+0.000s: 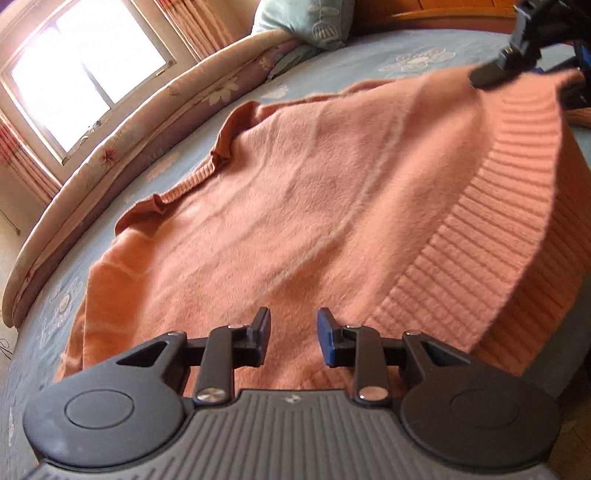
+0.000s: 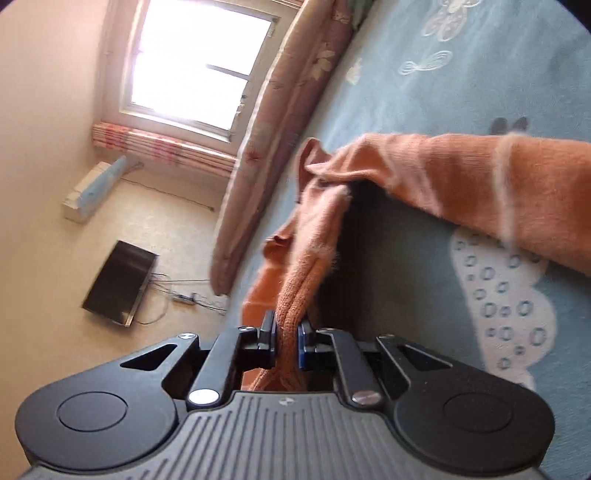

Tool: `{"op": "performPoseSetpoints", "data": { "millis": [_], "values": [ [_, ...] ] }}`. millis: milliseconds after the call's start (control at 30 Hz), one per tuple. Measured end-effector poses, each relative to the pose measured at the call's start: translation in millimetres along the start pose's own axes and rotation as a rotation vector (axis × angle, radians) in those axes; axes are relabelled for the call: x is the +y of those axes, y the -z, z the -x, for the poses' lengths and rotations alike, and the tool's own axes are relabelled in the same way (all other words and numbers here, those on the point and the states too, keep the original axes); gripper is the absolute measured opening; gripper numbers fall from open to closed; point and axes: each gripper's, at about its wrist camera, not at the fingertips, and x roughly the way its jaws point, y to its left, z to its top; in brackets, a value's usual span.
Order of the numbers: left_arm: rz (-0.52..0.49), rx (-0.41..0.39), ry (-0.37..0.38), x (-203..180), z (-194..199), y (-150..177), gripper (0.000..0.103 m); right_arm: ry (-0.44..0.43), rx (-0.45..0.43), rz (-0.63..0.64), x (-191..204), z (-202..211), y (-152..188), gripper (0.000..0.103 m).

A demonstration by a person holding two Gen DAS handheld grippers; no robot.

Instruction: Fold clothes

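Left wrist view: The orange sweater [image 1: 280,206] lies spread on the blue bedspread [image 1: 369,62], which serves as the reference surface. The left gripper [image 1: 293,338] hovers over the near edge of the sweater with its jaws apart and nothing between them. The ribbed hem [image 1: 491,229] of the sweater rises off the bedspread toward the upper right, where the right gripper [image 1: 496,70] holds its corner. A folded sleeve edge [image 1: 225,133] lies at the far side of the sweater. A pale blue pillow [image 1: 306,22] sits at the far end of the bedspread. A flowered padded border [image 1: 122,140] runs along the bedspread's left edge, with a window [image 1: 85,74] beyond it.

Right wrist view: The right gripper [image 2: 286,341] is clenched on a bunched ribbed section of the sweater [image 2: 461,184]. The sweater hangs lifted above the bedspread [image 2: 461,74] and casts a shadow on it. Beyond the bedspread's edge, a dark flat panel [image 2: 118,282] rests on the floor [image 2: 55,236], with cables beside it.
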Motion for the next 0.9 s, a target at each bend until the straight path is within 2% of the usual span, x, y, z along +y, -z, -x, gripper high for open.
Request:
{"op": "performPoseSetpoints", "data": {
  "millis": [33,133,267,367,500,667,733,800,900],
  "values": [
    [0.003,0.004,0.001,1,0,1,0.029,0.085,0.008,0.012,-4,0,0,0.013],
    [0.013,0.016,0.005,5,-1,2,0.034,0.221,0.048,0.031,-11,-7,6,0.013],
    [0.026,0.031,0.01,9,-2,5,0.042,0.327,0.052,0.106,-2,-10,9,0.013],
    [0.036,0.043,0.013,13,-3,7,0.044,0.418,0.036,0.169,5,-10,11,0.012],
    [0.049,0.057,0.02,17,-4,9,0.045,0.452,0.009,0.212,6,-4,13,0.015],
    [0.047,-0.015,0.12,5,11,-14,0.047,0.428,-0.086,0.325,25,10,15,0.017],
    [0.037,-0.025,0.155,-4,7,-25,0.047,0.348,-0.057,0.349,34,3,18,0.019],
    [0.043,-0.021,0.206,-11,-2,-32,0.047,0.274,-0.013,0.371,42,-7,22,0.026],
    [0.088,0.052,0.269,-17,-18,-33,0.047,0.269,0.069,0.401,49,-31,33,0.026]
  ]
}}
